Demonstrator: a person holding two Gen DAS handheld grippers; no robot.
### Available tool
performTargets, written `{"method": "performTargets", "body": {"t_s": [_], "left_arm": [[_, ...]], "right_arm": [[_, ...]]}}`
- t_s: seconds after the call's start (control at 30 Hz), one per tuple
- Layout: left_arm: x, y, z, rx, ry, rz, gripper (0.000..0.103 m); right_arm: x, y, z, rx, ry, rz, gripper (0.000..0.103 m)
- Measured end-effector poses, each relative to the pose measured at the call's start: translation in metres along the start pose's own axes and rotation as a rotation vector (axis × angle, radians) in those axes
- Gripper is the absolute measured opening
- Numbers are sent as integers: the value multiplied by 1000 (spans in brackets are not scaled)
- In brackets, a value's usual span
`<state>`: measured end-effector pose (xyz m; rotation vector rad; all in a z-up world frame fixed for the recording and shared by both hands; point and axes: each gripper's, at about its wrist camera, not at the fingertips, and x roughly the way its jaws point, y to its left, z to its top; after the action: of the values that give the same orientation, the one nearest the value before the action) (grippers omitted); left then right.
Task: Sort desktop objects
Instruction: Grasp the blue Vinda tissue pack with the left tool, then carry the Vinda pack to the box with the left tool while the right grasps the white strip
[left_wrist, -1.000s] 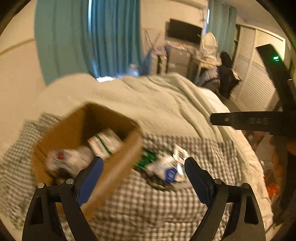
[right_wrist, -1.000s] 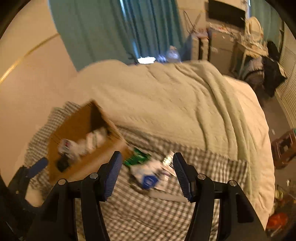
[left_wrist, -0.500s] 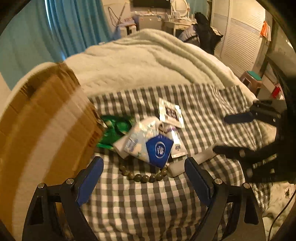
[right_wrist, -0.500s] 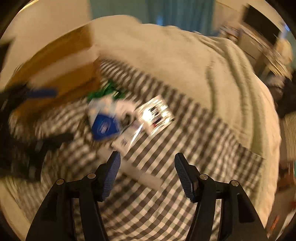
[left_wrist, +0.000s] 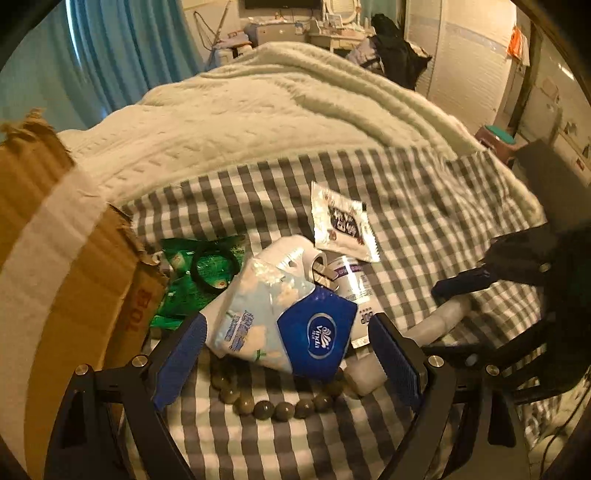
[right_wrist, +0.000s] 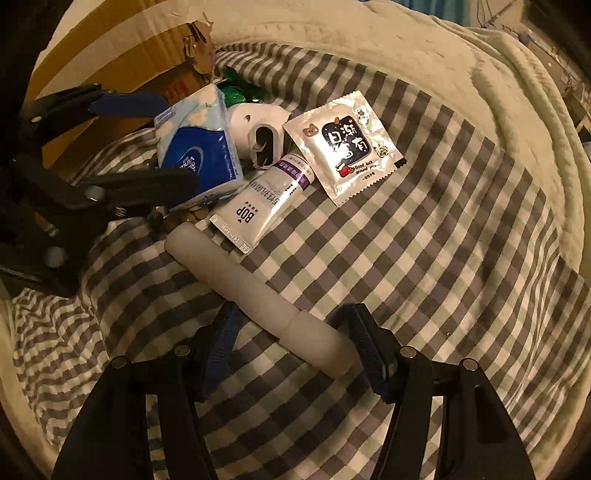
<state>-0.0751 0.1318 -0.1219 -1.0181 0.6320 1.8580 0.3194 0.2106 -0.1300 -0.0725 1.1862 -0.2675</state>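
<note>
Both grippers dropped: left (left_wrist: 286, 352) gaping over tissue pack (left_wrist: 284, 325), right (right_wrist: 293, 345) closing astride white tube (right_wrist: 258, 288).

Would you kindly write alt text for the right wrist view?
The right gripper straddles a white cylinder on a checked cloth, pads not visibly pressing. Beyond lie a BOP tube, a foil sachet, a tissue pack and a cardboard box.

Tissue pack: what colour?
Tissue pack: pale blue and white, with a dark blue end panel. Clearest in the left wrist view.
</note>
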Motion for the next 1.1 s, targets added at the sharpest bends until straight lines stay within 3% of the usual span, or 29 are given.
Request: {"method": "performTargets", "body": {"t_s": [0.17,0.27,0.3,0.37,0.4,0.47,0.57,0.6,0.63,0.8,0.87,1.0,1.1], "left_arm": [[14,-3,-1,57,20,30,97],[20,-9,2,104,56,37,103],[19,-11,2,111,58,45,101],[15,-13,1,126,55,41,87],[13,-15,1,139,55,49,75],[9,-14,0,150,79,22,75],[-7,-7,-3,85,94,-32,74],[-14,-5,-4,69,94,-41,74],[-21,-3,-4,60,90,-45,74],[-74,10,-3,27,33,-49,74],[-92,17,0,11,6,-38,74],[-113,34,0,-62,-1,-29,74],[-118,47,-5,-112,21,-35,75]], "right_arm": [[-12,9,-6,-17,3,-61,33],[-24,0,-9,84,15,-25,31],[-29,-6,-11,140,17,12,30],[-38,-10,-15,181,11,20,28],[-42,-10,-18,188,17,12,27],[-53,-4,-24,178,12,-14,26],[-74,4,-33,201,-10,-28,26],[-80,5,-34,207,-19,-27,17],[-89,8,-35,208,-36,-35,15],[-114,20,-22,197,-59,-23,15],[-113,25,-18,189,-75,-61,16],[-83,23,-9,181,-58,-84,37],[-51,18,-5,191,-12,-46,44]]}}
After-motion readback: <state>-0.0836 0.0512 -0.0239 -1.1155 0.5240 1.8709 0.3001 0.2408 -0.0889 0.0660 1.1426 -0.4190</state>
